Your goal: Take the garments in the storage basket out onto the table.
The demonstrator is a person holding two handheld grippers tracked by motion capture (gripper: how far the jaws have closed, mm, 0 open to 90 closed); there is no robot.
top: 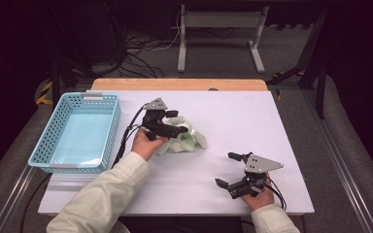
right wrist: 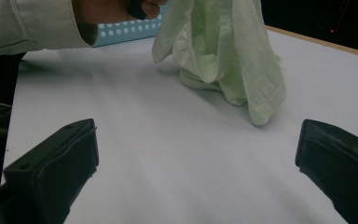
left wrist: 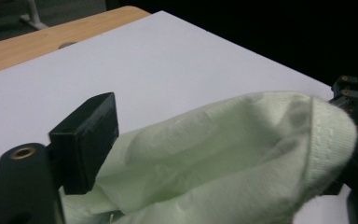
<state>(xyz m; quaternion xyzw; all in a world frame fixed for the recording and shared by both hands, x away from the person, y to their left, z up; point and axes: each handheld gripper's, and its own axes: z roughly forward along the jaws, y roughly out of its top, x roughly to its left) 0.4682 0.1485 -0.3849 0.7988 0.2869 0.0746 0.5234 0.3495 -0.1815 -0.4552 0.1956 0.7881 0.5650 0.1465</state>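
Nearest the person, the right gripper [top: 229, 170] sits low at the front right of the white table [top: 252, 121], held in the right hand [top: 258, 196]. Its jaws are spread wide — in the right gripper view they stand far apart at the bottom corners with bare tabletop between them, nothing in their grasp.

A little farther in, left of centre, the left hand [top: 144, 143] in a pale sleeve [top: 102, 191] carries the left gripper [top: 177, 121] right over the pale green cloth [top: 187, 138]. The cloth lies crumpled on the table near its middle, well apart from the right gripper. In the left gripper view the cloth [left wrist: 223, 158] bulges up between the jaws, draped against the one on the right, while the black jaw on the left stands just clear of the fabric — the jaws are parted, not pinching. From the right gripper view, the cloth [right wrist: 223, 60] hangs in loose folds from up by that hand down onto the table.

Farther left, at the table's edge, a light blue perforated basket [top: 111, 121] stands with nothing in it. Beyond the white sheet, a strip of wooden tabletop [top: 175, 84] runs along the far side.
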